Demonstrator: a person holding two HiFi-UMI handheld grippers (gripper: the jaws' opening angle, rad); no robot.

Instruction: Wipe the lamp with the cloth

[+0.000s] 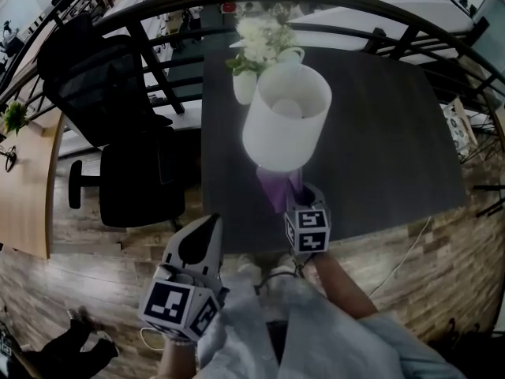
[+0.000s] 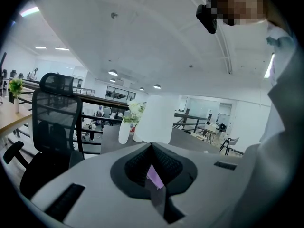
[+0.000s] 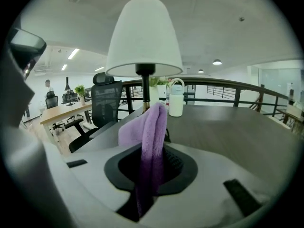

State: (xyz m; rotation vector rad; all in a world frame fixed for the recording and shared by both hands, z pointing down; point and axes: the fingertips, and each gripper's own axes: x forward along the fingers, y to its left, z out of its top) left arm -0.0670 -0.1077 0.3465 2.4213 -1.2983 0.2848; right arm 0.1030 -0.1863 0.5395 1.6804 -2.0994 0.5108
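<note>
The left gripper [image 1: 211, 226] is low in the picture, near the person's body. Its jaws are pressed together and hold nothing. (A thin purple bit shows in the slit in the left gripper view; I cannot tell what it is.) It is well apart from the lamp.

The right gripper [image 1: 304, 194] is a bit farther up, at the near edge of the dark table [image 1: 379, 156]. Its jaws pinch the purple cloth [image 3: 149, 137], and the cloth sticks up out of them in a soft fold.

Just past the cloth stands the lamp [image 1: 286, 117], in the middle of the head view. In the right gripper view its white shade is high above the cloth and its thin stem is right behind it. The cloth is not on the shade yet.

Behind the lamp are a white vase [image 1: 245, 87] with flowers and a white bottle [image 3: 176, 97].

I think the wiping is only about to start. The next move is to lift the cloth up to the shade and rub gently, so the lamp does not tip.
</note>
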